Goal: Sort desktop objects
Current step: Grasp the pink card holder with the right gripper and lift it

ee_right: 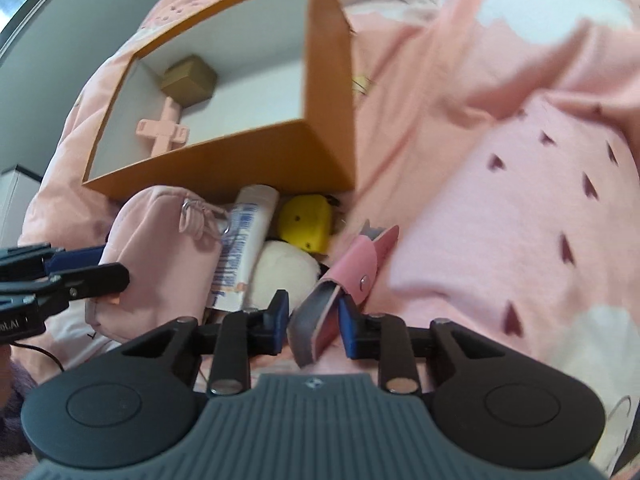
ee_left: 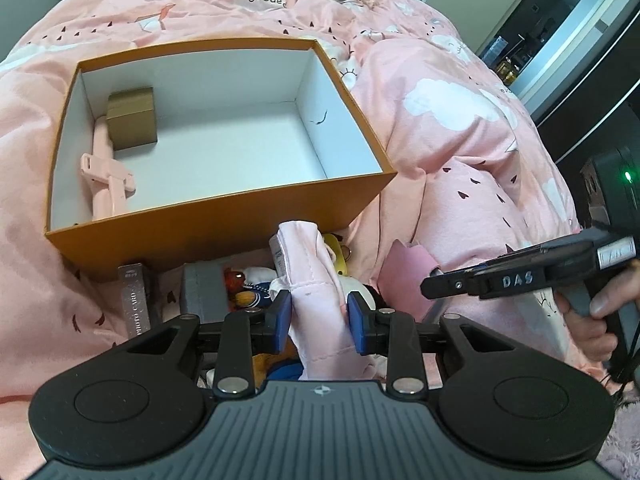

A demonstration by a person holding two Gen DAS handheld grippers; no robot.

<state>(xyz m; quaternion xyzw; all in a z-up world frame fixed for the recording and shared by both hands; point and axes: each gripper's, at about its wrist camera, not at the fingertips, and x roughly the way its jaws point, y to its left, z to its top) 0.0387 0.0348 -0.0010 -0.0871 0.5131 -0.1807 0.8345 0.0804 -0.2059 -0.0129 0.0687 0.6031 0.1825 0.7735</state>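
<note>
Nearest, the left gripper (ee_left: 319, 318) is clamped on a pink fabric pouch (ee_left: 316, 280), while the right gripper (ee_right: 313, 322) pinches a pink leather key case (ee_right: 352, 272), each seemingly gripped for lifting clear. Just beyond lies the unsorted heap: a white tube (ee_right: 244, 236) and a yellow gadget (ee_right: 306, 222). Behind it waits the open orange box (ee_left: 224, 232), already holding a gold box (ee_left: 132, 118) and pink holder (ee_left: 108, 178).

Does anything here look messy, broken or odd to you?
Mostly the clutter: a pink pouch, a tube, a yellow toy and a pink leather case lie heaped against the orange box, on a rumpled pink quilt. A dark scuff marks the box's white inner wall.
</note>
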